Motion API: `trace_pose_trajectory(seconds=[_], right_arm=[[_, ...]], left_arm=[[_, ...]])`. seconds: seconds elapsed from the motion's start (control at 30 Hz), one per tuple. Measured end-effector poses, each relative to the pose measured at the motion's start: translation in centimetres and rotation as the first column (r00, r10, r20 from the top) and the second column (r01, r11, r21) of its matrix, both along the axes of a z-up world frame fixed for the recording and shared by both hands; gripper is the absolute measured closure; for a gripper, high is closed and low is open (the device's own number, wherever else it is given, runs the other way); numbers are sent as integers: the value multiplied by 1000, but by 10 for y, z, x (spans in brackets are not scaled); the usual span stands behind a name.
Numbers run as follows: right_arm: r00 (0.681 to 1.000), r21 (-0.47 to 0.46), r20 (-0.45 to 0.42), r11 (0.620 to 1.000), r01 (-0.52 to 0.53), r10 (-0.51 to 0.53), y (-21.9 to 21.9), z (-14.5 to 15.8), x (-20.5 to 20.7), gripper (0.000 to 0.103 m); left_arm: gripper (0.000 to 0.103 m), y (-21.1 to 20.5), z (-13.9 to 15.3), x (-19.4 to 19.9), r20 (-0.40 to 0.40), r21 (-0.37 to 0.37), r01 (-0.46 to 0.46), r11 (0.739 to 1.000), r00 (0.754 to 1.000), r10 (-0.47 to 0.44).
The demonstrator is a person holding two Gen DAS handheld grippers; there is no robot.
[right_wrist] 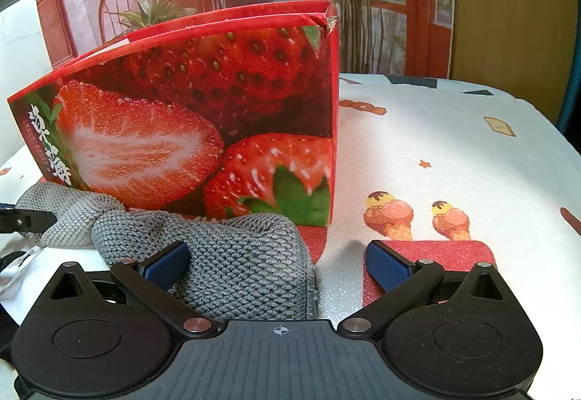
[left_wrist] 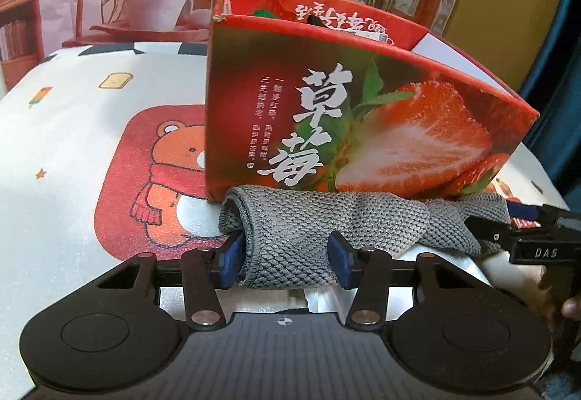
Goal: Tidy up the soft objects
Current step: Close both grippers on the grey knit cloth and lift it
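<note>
Worktop (left_wrist: 72,131) was covered by a white cloth printed with a bear, toast, stars and ice-cream cones; behind it hung a backdrop showing a chair and potted plants. A red strawberry box (left_wrist: 356,117), open-topped, stood on the worktop. The grey knit cloth (left_wrist: 312,225) lay bunched on the worktop against the near base of the box. Left tool (left_wrist: 287,260) was partly closed, its blue pads pinching the folded end of the cloth. Right tool (right_wrist: 279,265) was spread wide: its left pad touched the cloth's other end (right_wrist: 247,262), its right pad sat apart from the cloth, over a red patch.
</note>
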State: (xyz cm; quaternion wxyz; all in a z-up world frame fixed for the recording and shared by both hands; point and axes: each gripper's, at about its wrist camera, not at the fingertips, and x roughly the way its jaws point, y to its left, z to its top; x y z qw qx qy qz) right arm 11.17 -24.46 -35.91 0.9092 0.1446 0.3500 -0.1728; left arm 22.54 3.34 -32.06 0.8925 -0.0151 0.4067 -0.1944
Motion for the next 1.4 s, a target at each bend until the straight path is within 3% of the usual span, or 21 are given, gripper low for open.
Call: trace_pose_trajectory(seconds=[0.17,0.23,0.37,0.5,0.63,1.07,1.3,1.4], right_arm=[[1000,0,-8,1000,-13,13,1,2,1,2],[1000,2,-8,1000,-15,15,4,4,-1,13],[1000,34,2,999,-29,29,11,11,-4,37],[999,41,8,998,-45,45,18,20,-6,59],[997,27,39,998,-64,63,22,35,-11,77],[967,-49,223,992,-119,127,30,104,-36,81],[938,-123,313,985,-117,151,26,149,-34,81],[933,-156,324,981,-111,157,20,164,-25,81]], left_arm=[[51,2,1,0,-6,-6,0,1000,1000,0],[54,3,3,2,-20,-12,0,1000,1000,0],[78,4,8,2,-34,-43,25,999,999,-27],[86,-4,19,-6,19,5,57,998,998,-57],[88,2,30,-12,47,-37,56,998,997,-55],[88,26,93,-50,214,-155,52,987,977,-18],[88,17,140,-46,338,-153,82,985,941,-26],[88,8,154,-32,346,-142,91,986,937,-36]])
